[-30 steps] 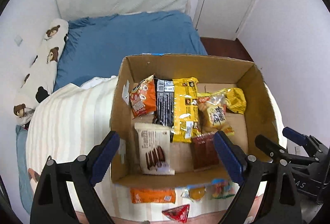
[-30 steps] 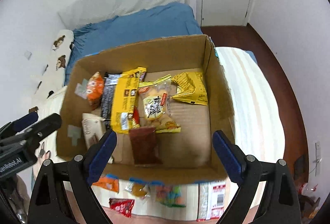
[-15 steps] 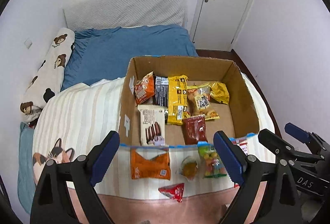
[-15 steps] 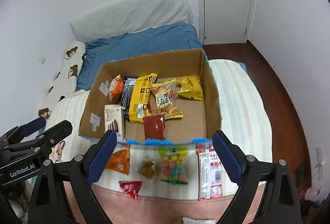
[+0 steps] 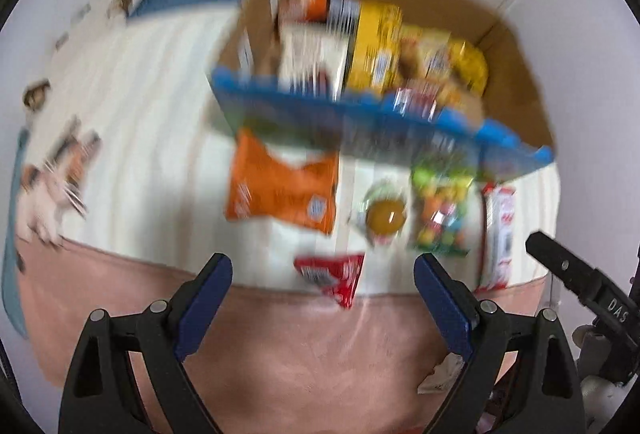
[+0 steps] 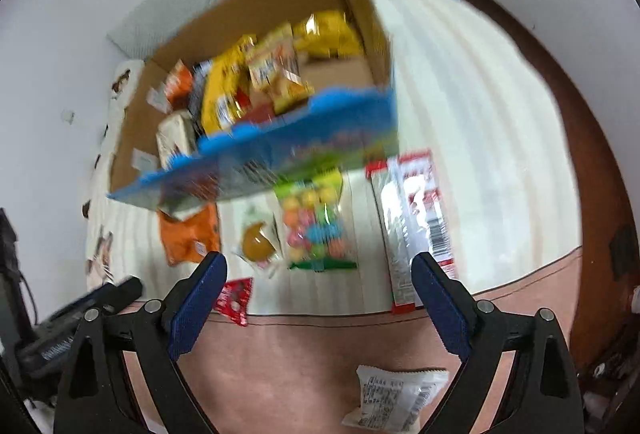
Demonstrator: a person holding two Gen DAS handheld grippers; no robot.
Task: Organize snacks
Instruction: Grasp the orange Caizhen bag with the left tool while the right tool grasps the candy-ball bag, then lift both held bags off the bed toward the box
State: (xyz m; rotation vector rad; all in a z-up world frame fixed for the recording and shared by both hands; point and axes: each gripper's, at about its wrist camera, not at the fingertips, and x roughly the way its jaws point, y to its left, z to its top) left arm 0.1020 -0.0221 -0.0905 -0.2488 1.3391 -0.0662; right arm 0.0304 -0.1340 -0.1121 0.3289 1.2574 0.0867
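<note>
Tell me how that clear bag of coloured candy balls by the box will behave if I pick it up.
The candy bag looks like thin clear film, so it will probably sag and crinkle rather than stay flat. Its round pieces seem loose, so they will likely shift toward the low end. It lies flat on the soft striped blanket, so pinching an edge may be easier.

My left-hand view, to the right of my jaws: the letters "DAS" stand in white on the black body of my other gripper (image 5: 592,294). Print on the red packet (image 5: 332,274) between my jaws and on the orange bag (image 5: 280,190) ahead is smeared past reading. My right-hand view: the white wrapper (image 6: 400,398) under my jaws bears small print, too fine to read.
</note>
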